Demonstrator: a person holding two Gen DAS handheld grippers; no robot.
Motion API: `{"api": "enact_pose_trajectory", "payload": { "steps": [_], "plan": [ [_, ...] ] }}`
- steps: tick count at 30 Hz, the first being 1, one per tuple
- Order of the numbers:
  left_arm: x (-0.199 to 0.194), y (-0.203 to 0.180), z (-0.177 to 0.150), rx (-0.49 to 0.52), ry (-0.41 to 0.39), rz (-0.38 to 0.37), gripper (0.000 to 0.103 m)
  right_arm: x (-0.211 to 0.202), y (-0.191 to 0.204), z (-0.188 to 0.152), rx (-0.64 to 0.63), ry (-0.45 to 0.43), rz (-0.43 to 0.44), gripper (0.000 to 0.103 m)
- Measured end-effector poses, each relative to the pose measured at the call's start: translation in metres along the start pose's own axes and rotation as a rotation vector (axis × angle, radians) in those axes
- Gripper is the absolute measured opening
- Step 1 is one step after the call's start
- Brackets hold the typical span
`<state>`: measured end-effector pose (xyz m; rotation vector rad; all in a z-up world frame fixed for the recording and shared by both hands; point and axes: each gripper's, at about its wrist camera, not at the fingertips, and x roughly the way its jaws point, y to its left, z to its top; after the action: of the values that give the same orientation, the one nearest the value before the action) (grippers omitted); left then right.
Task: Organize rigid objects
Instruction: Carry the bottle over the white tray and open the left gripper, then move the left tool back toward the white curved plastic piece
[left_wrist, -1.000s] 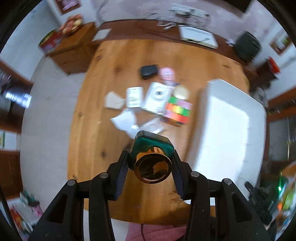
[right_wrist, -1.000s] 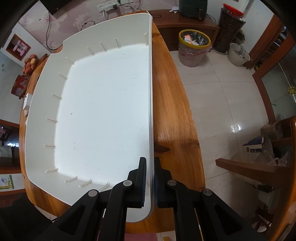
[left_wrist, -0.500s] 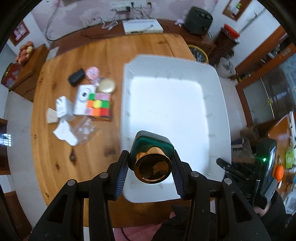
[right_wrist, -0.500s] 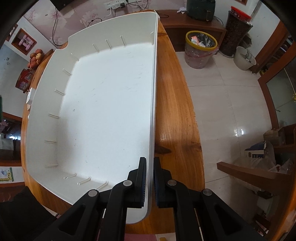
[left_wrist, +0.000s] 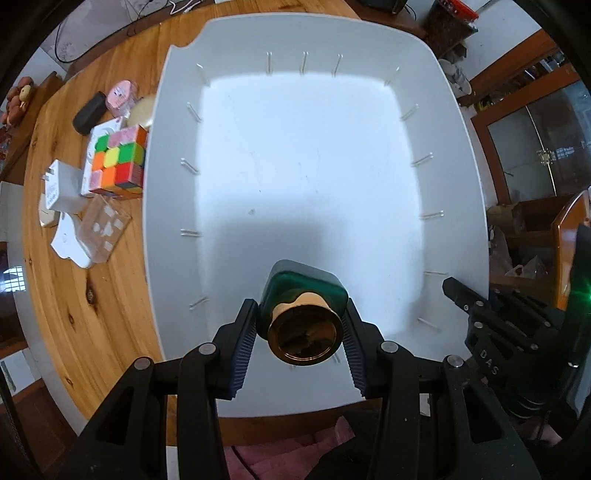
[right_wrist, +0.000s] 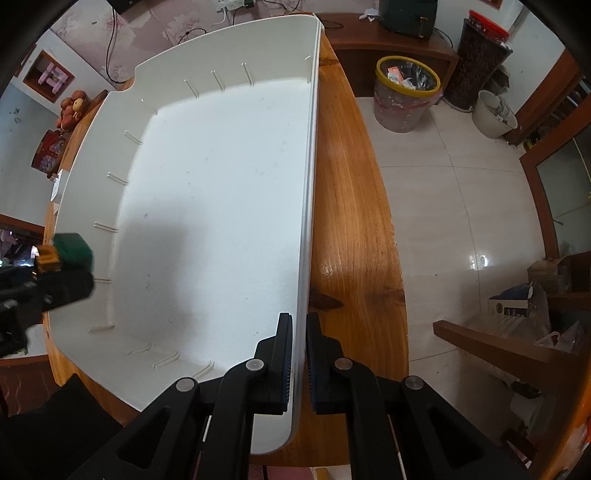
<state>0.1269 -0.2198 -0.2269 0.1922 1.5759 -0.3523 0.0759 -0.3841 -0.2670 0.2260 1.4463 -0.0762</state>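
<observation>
1. The left gripper is clamped on a green bottle with a gold cap, one finger on each flat side
2. The bottle's long axis runs along the fingers: the cap faces back toward the camera, the green base points forward and down at the bin
3. The bottle hangs over the near part of the white bin, above its floor and inside the near rim; whether it touches the floor cannot be told
4. In the right view the bottle shows over the bin's left wall, held in the left gripper
5. The right gripper is closed on the bin's right wall near its near corner, one finger inside and one outside
6. The bin lies on the right half of the wooden table, its right wall close to the table's right edge
7. Left of the bin, on the table, lie a cube touching the bin's left wall, a white charger, a black case, a pink tin and a clear packet
</observation>
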Motion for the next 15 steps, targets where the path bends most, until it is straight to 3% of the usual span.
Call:
{"api": "enact_pose_trajectory", "payload": {
  "steps": [7, 15],
  "plan": [
    [0.006, 0.004, -0.008, -0.027, -0.002, 0.032, 0.049, 0.001, 0.001, 0.001, 0.000, 0.012, 0.000, 0.007],
    [-0.023, 0.010, -0.012, -0.007, -0.151, 0.030, 0.061, 0.002, 0.004, 0.003, -0.002, 0.023, -0.029, 0.007]
  ]
}}
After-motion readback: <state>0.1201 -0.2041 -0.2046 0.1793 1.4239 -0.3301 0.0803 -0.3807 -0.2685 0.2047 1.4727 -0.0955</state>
